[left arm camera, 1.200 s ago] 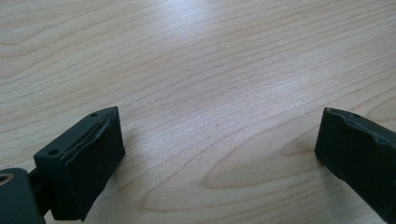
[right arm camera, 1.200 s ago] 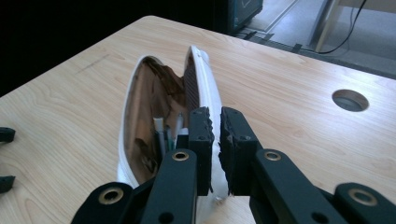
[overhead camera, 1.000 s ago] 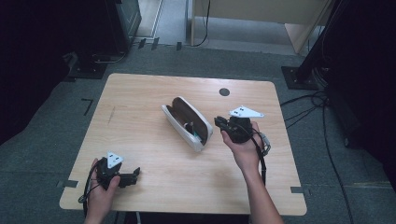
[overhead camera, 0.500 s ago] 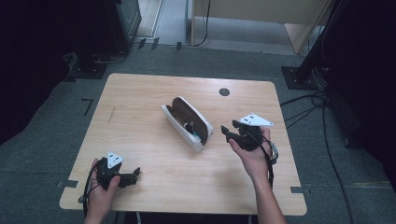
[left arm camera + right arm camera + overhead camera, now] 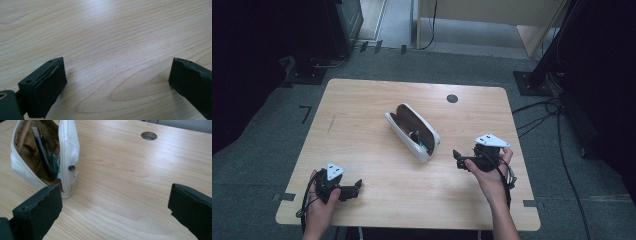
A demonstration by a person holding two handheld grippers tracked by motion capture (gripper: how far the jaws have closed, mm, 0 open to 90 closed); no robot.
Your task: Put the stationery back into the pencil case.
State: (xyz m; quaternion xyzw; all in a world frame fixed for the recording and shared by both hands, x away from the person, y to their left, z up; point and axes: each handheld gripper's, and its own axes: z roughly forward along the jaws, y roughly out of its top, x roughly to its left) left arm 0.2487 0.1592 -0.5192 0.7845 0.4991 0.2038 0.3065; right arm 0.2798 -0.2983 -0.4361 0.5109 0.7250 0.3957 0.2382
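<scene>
One open white case (image 5: 413,131), one table (image 5: 362,105), two tools, left tool (image 5: 354,189), right tool (image 5: 458,157)

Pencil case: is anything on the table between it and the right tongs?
Nothing visible. The right tongs are open, apart from the open white pencil case, with bare table between them. In the right gripper view the pencil case sits just past one tong, with only wood in the gap.

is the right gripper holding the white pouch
No, the right gripper stands open with bare table between its jaws, and the white pouch sits apart, ahead of one jaw.
</scene>
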